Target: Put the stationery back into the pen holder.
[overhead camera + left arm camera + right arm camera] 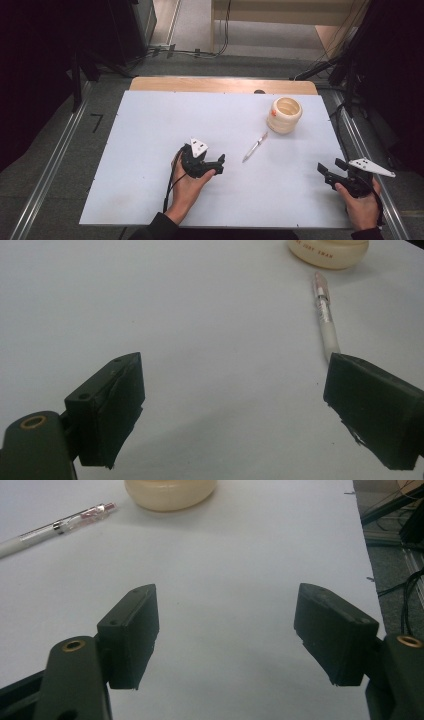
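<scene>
Approach step, likely. Left gripper (216, 165) and right gripper (331, 174): jaws wide, empty. Pen (254, 147) lies flat between them, near cup (284, 114). Next: left gripper straddles the pen.

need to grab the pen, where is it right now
In the high view the pen lies flat on the white table, right of centre, between the left gripper and the cream cup, touching neither.

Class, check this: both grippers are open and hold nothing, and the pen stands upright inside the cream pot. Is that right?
Not quite. The pen lies flat on the white table, apart from the cream pot, as the high view shows. The left gripper and right gripper are indeed open and hold nothing.
</scene>
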`<action>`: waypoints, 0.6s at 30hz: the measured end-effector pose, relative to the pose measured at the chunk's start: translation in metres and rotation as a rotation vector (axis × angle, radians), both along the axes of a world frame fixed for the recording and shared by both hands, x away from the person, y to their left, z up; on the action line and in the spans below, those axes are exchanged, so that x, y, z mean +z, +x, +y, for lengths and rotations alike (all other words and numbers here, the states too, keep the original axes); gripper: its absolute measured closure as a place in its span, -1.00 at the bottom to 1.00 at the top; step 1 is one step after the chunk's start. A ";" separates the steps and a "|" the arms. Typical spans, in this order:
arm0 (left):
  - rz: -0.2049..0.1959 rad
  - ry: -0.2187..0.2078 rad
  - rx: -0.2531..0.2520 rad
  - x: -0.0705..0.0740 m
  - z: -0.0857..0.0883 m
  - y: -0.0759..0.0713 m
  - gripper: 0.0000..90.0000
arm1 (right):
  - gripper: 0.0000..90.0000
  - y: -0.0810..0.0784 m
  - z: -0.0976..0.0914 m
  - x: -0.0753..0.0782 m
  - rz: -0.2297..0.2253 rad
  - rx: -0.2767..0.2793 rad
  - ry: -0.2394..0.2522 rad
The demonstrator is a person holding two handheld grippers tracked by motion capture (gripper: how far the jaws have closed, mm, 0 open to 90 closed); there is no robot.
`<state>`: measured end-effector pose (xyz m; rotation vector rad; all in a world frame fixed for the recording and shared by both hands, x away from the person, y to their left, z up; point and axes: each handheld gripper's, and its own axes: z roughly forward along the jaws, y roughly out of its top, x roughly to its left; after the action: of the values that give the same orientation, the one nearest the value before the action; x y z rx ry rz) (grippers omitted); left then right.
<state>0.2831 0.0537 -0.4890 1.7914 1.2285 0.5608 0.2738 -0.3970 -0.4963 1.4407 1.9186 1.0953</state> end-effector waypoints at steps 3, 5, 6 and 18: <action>0.001 0.003 -0.006 -0.001 -0.003 0.002 -0.78 | -0.46 0.000 0.000 0.000 0.000 0.000 0.000; 0.004 0.004 -0.009 -0.002 -0.005 0.003 -0.78 | -0.46 0.000 0.000 0.000 0.000 0.001 0.000; 0.006 0.004 -0.009 -0.002 -0.006 0.003 -0.78 | -0.46 0.000 0.000 0.000 0.000 0.001 0.000; 0.013 0.002 -0.038 -0.001 -0.028 0.011 -0.78 | -0.46 0.000 0.000 0.000 0.001 0.000 -0.002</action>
<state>0.2945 0.0256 -0.4902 1.8188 1.2003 0.5290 0.2740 -0.3971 -0.4967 1.4397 1.9201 1.0924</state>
